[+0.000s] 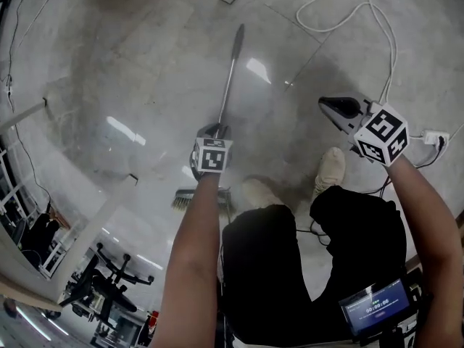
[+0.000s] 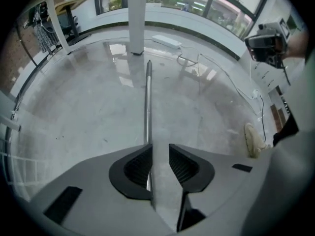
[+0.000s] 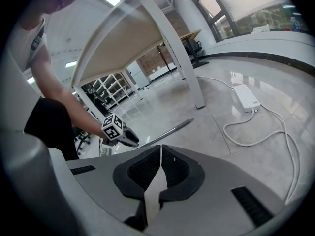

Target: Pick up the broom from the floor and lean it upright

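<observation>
The broom lies flat on the grey floor, its metal handle (image 1: 230,78) running away from me and its bristle head (image 1: 190,199) close to my feet. My left gripper (image 1: 215,130) points steeply down over the lower part of the handle. In the left gripper view the left gripper (image 2: 160,154) is open, and the handle (image 2: 146,107) runs under the left jaw's inner edge without being pinched. My right gripper (image 1: 326,104) hangs in the air to the right, apart from the broom. In its own view the right gripper (image 3: 160,157) is shut on nothing.
A white cable (image 1: 348,20) loops over the floor at the far right and leads to a power strip (image 3: 246,97). A table leg (image 3: 177,53) and a white pillar (image 2: 137,18) stand beyond the broom. The person's shoes (image 1: 330,169) are beside the bristles.
</observation>
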